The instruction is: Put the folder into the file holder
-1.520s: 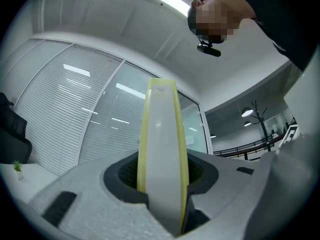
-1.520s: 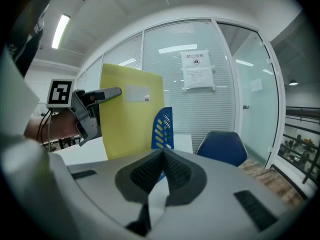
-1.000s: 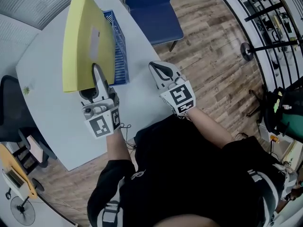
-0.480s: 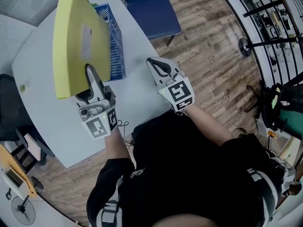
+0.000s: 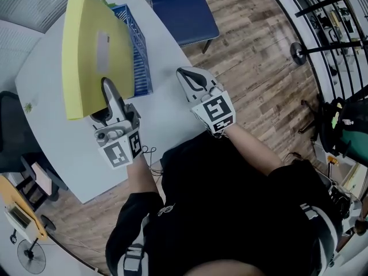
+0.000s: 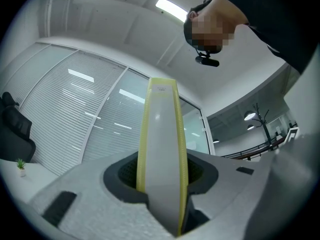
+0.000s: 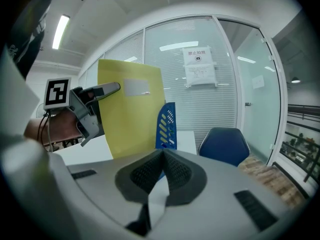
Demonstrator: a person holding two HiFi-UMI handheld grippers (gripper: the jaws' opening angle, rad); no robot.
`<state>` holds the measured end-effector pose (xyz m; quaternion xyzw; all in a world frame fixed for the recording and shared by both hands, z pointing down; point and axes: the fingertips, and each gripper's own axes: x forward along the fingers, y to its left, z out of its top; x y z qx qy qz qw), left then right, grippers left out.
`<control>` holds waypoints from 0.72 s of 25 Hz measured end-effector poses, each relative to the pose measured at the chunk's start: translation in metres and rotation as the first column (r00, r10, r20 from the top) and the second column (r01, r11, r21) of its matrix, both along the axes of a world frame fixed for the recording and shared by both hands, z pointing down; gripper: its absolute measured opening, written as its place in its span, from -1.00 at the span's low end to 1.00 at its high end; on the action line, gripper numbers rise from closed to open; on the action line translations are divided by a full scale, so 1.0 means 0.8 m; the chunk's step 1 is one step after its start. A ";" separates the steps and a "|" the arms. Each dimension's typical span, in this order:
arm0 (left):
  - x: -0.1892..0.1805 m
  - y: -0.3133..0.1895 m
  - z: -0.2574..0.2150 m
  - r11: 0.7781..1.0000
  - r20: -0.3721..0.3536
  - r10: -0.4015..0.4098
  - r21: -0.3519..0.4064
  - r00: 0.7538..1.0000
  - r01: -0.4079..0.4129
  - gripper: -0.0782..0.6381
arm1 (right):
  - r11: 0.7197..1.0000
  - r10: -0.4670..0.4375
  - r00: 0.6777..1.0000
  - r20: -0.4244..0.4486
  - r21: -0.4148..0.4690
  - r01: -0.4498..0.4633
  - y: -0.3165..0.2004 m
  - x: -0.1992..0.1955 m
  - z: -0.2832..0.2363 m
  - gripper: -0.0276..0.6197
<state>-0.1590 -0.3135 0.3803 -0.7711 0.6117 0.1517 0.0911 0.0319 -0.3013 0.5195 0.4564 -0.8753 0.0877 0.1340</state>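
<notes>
- Folder (image 5: 95, 62) — yellow, is held upright over the table (image 5: 167, 117), its lower edge clamped between the jaws of the left gripper (image 5: 108, 91).
- File holder (image 5: 140, 59) — blue, is seen just beside it.
- Right gripper (image 5: 190, 76) is closed on nothing, apart from the folder.

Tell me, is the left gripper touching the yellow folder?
Touching. The left gripper view shows the yellow folder edge-on between the jaws of the left gripper, with both pads pressed against its sides and no gap.

The yellow folder (image 5: 92, 68) looks smooth and matt. The blue file holder (image 5: 141, 62) is plastic with holes. The floor (image 5: 259, 56) is wood.
</notes>
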 end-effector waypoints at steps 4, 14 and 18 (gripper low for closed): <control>-0.001 0.001 -0.001 1.000 -0.013 -0.010 -0.002 1.000 0.010 -0.31 | 1.000 0.003 1.000 0.003 -0.004 -0.003 0.003 0.002 -0.001 -0.90; 0.001 -0.001 0.000 1.000 -0.006 -0.019 -0.004 1.000 0.019 -0.31 | 1.000 0.002 1.000 0.007 -0.009 -0.002 0.006 -0.002 -0.001 -0.90; 0.004 -0.003 0.001 1.000 -0.008 -0.021 -0.003 1.000 0.021 -0.31 | 1.000 0.004 1.000 0.008 -0.011 -0.004 0.007 0.002 0.002 -0.90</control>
